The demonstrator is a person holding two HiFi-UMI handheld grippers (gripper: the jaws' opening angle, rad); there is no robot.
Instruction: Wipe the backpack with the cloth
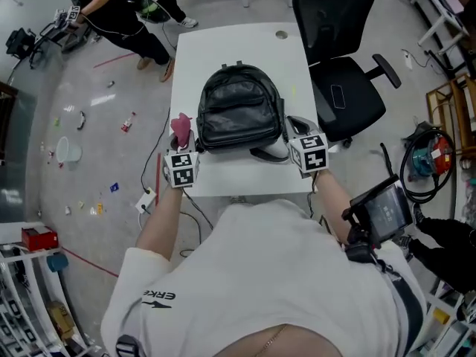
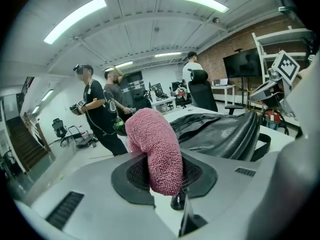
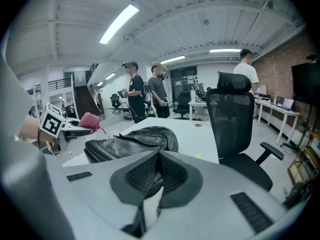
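Note:
A black leather backpack (image 1: 239, 108) lies flat in the middle of the white table (image 1: 245, 39). My left gripper (image 1: 184, 138) sits at the backpack's left side, shut on a pink terry cloth (image 1: 181, 126). In the left gripper view the cloth (image 2: 153, 146) sticks up from between the jaws of this gripper (image 2: 161, 173), with the backpack (image 2: 220, 134) just to the right. My right gripper (image 1: 294, 127) rests at the backpack's right side, near a loose strap (image 1: 268, 155). In the right gripper view its jaws (image 3: 157, 165) are shut with nothing between them, and the backpack (image 3: 131, 143) lies just ahead.
A black office chair (image 1: 338, 73) stands close to the table's right edge. Two people (image 1: 126, 10) stand on the floor at the far left. Cables and a power strip (image 1: 146, 198) lie beside the table's left front corner. A round grommet (image 1: 280, 34) marks the far table end.

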